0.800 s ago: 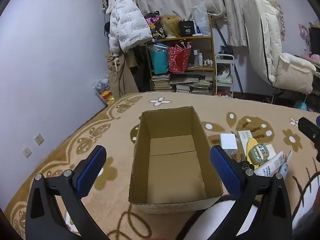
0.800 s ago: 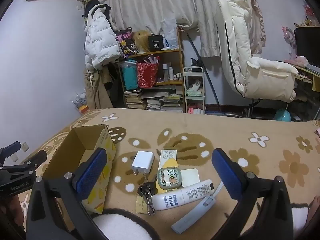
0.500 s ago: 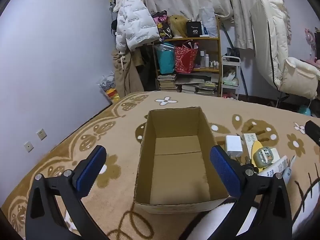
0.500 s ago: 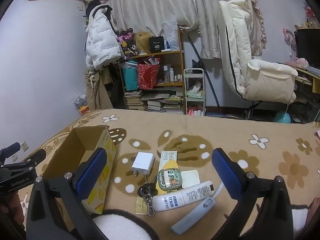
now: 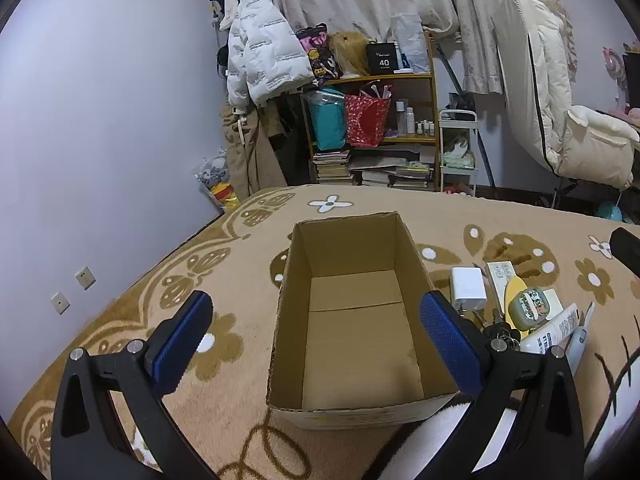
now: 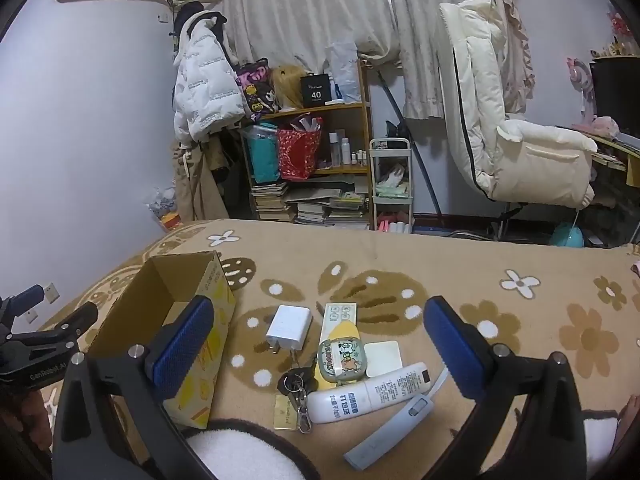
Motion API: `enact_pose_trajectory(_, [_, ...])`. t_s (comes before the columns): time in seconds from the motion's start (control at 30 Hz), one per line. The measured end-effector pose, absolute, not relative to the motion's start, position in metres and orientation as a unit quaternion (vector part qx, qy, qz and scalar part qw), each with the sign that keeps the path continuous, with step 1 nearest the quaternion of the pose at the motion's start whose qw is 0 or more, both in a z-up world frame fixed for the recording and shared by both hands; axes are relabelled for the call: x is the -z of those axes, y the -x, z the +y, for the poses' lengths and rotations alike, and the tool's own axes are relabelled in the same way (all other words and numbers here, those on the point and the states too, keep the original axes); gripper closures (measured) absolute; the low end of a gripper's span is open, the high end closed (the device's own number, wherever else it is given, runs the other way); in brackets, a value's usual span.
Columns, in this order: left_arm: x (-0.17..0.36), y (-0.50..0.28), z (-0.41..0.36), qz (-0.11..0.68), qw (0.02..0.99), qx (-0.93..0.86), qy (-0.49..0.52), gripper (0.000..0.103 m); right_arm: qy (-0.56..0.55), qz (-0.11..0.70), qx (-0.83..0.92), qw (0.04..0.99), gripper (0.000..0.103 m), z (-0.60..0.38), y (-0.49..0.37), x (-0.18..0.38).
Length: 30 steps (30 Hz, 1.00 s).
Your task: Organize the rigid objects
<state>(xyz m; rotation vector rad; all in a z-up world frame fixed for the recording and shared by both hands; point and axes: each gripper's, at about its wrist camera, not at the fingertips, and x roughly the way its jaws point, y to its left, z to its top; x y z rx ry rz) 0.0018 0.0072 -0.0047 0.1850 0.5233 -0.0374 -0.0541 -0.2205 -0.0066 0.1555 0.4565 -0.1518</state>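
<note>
An open cardboard box [image 5: 352, 410] [image 6: 140, 304] sits empty on the tan flowered blanket [image 5: 224, 400]. To its right lies a cluster: a white charger [image 6: 289, 325], a long green-and-white pack [image 6: 339, 314], a small green case with cartoon stickers [image 6: 342, 360], a white square pad [image 6: 383, 354], keys [image 6: 294, 390], a white tube [image 6: 370, 392] and a pale blue bar [image 6: 390, 432]. My left gripper [image 5: 316, 336] hovers open above the box. My right gripper [image 6: 318, 338] hovers open above the cluster. Neither holds anything.
A wooden shelf [image 6: 320, 168] with bags, bottles and stacked books stands at the back beside a hung white jacket [image 6: 204, 88]. A cream padded chair [image 6: 520, 136] stands at the right. The left gripper's tip [image 6: 36, 334] shows at the left edge.
The left gripper's view has swung left, so the box now sits further right in it. The right gripper has held nearly still. Both stay open.
</note>
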Motion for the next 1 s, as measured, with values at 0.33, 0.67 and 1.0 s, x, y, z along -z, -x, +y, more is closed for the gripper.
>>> enact_pose_trajectory(0.33, [0.0060, -0.0029, 0.0047, 0.266, 0.959, 0.028, -0.094, 0.000, -0.076, 0.224, 0.070, 0.969, 0.000, -0.2161, 0.0528, 0.0089])
enact_pose_trajectory(0.67, [0.0056, -0.0031, 0.0083, 0.261, 0.961, 0.019, -0.089, 0.000, -0.077, 0.226, 0.069, 0.969, 0.000, -0.2169, 0.0527, 0.0085])
enact_pose_trajectory(1.0, [0.0040, -0.0037, 0.0120, 0.258, 0.963, 0.021, -0.079, 0.000, -0.076, 0.225, 0.070, 0.969, 0.000, -0.2161, 0.0526, 0.0093])
